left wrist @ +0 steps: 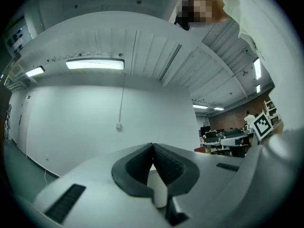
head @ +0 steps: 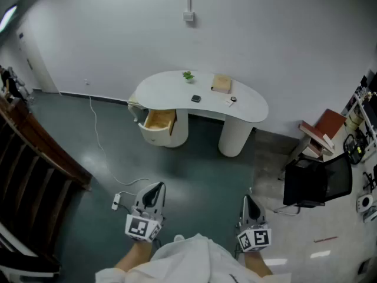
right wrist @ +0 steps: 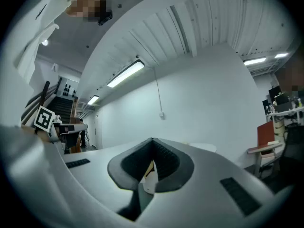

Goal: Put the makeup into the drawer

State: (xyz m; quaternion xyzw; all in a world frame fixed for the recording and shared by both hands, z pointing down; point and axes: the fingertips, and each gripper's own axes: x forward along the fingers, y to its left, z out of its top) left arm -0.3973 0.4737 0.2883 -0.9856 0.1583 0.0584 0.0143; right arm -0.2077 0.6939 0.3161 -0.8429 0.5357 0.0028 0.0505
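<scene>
Far back from the table (head: 250,108), over a glossy dark-teal floor (head: 194,175). Left tool (head: 156,187) clenched, ribbed black pads pressed tip to tip with nothing between them, smooth pale-grey shell. Right tool (head: 247,199) likewise closed tight and empty: same ribbed pads, same matte shell. Both well apart from the makeup (head: 195,98), small, dark and flat, lying near the middle of the white kidney-shaped top. Near it to the right, a tiny round piece (head: 232,100); further back, a tan square box (head: 221,84) and a small green plant (head: 188,75). Under the top, two fat white cylinder legs. In the left one, a drawer (head: 159,121) pulled open, with curved white front and bare light-wood inside. Thin white cable (head: 97,134) snaking over the floor. Boxy black chair (head: 315,181) at right, dark wooden rail (head: 35,146) at left.
</scene>
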